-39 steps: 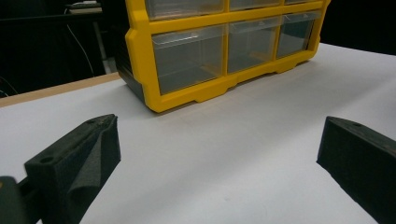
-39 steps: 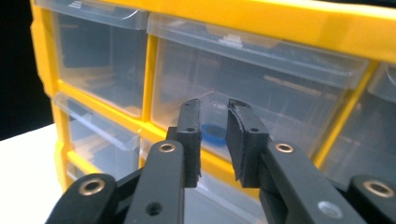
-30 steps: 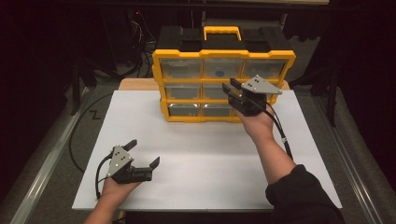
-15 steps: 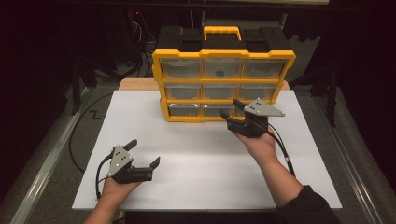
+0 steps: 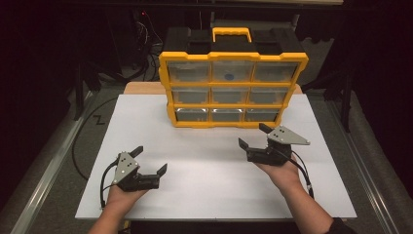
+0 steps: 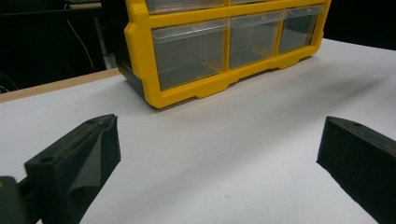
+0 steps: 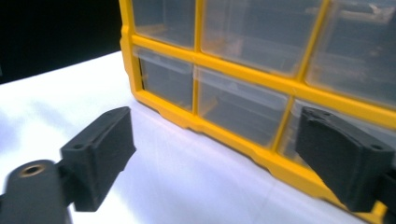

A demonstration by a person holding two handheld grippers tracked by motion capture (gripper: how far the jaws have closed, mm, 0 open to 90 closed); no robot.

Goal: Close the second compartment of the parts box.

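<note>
Both claws stand wide and empty; right claw [image 5: 253, 136], jaws just opened, has the organizer [image 5: 233, 89] close ahead, so aim squarely at one drawer; left claw [image 5: 151, 159] waits farther off

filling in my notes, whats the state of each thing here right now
drawer cabinet: upright on the white board, all nine drawers shut
blue item: inside the top middle drawer
left gripper: jaws open, nothing between them, low over the board
right gripper: jaws have just been opening, nothing between them, in front of the cabinet
</note>
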